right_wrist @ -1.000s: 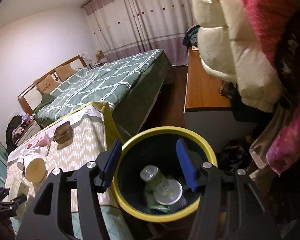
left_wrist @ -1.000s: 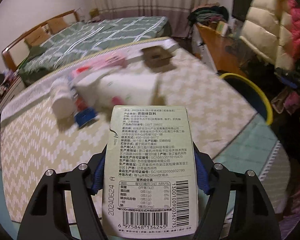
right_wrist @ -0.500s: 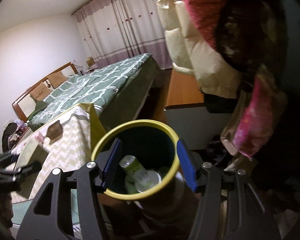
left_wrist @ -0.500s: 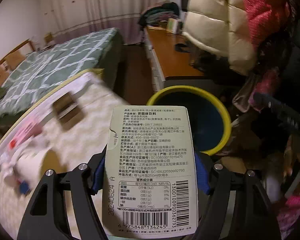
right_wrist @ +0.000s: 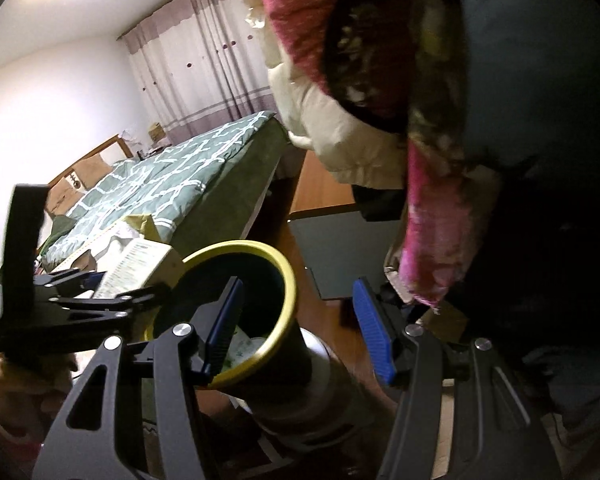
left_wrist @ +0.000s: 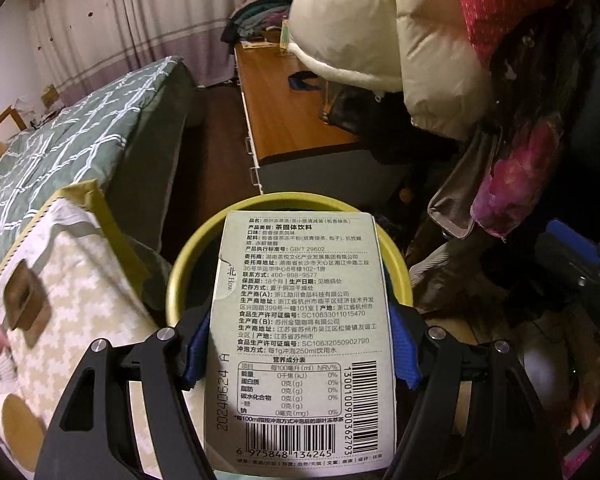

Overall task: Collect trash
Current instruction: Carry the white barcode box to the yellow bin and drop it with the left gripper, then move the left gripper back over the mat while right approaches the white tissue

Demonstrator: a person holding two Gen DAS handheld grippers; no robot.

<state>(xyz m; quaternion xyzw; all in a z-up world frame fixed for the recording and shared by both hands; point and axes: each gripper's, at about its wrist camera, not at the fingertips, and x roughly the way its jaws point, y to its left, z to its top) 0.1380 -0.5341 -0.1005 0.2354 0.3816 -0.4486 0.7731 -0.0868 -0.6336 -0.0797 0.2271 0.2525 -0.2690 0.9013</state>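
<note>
A pale green tea box printed with text and barcodes fills the lower middle of the left wrist view. My left gripper is shut on it, blue pads against both sides. Behind the box stands the yellow-rimmed dark bin. In the right wrist view the same box hangs at the bin's left rim, held by the left gripper. My right gripper is open with nothing between its blue fingers, just right of the bin. A green can or cup lies inside the bin.
A table with a cream zigzag cloth stands left of the bin, with a brown box on it. Behind are a bed with a green quilt, a wooden desk, and hanging padded coats at the right.
The left gripper has swung right with the box, from over the table to the bin's rim. The right gripper has drifted right, so the bin now sits left of its fingers.
</note>
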